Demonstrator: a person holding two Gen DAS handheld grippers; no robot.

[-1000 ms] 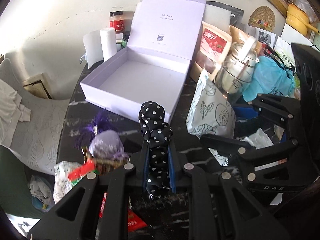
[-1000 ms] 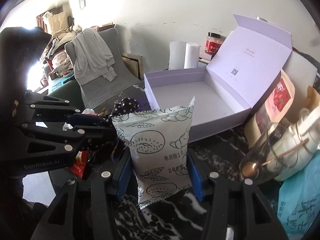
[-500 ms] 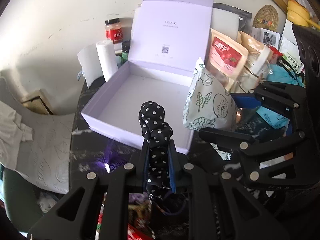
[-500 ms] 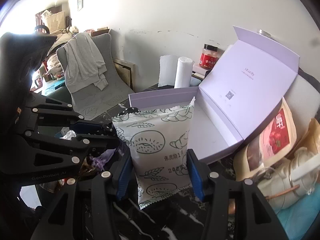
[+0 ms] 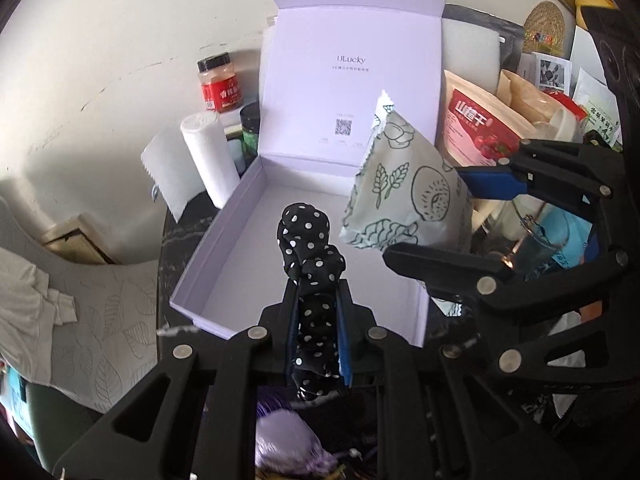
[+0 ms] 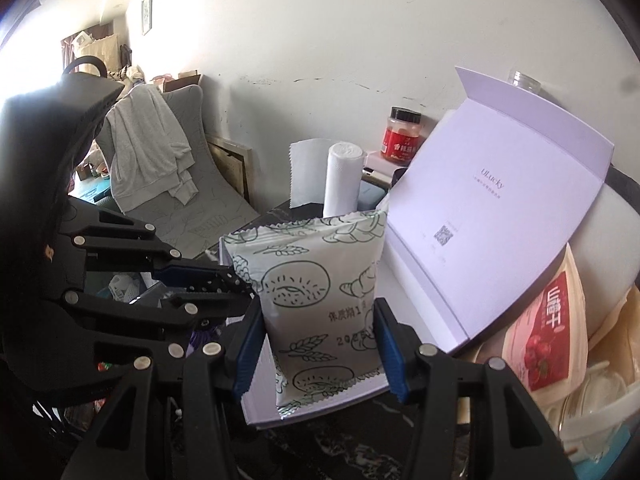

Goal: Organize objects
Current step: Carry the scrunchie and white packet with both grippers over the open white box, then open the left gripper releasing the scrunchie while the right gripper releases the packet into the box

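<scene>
My left gripper (image 5: 316, 320) is shut on a black polka-dot scrunchie (image 5: 310, 256) and holds it over the front edge of an open lavender gift box (image 5: 224, 264). The box lid (image 5: 352, 80) stands upright at the back. My right gripper (image 6: 318, 346) is shut on a pale green snack packet (image 6: 316, 292) printed with bread drawings. That packet (image 5: 408, 196) hangs over the box's right side in the left wrist view. The box lid (image 6: 492, 216) also shows in the right wrist view, with the left gripper (image 6: 236, 284) just left of the packet.
A paper towel roll (image 5: 208, 160), a red-labelled jar (image 5: 220, 84) and a dark green jar (image 5: 250, 128) stand behind the box's left. Snack pouches (image 5: 480, 128), a glass jar and a blue bag (image 5: 560, 240) crowd the right. A purple sachet (image 5: 280, 448) lies below my left gripper.
Both grippers have moved forward and up toward the box with their loads. The scrunchie and the packet now hang over the box instead of in front of it.
</scene>
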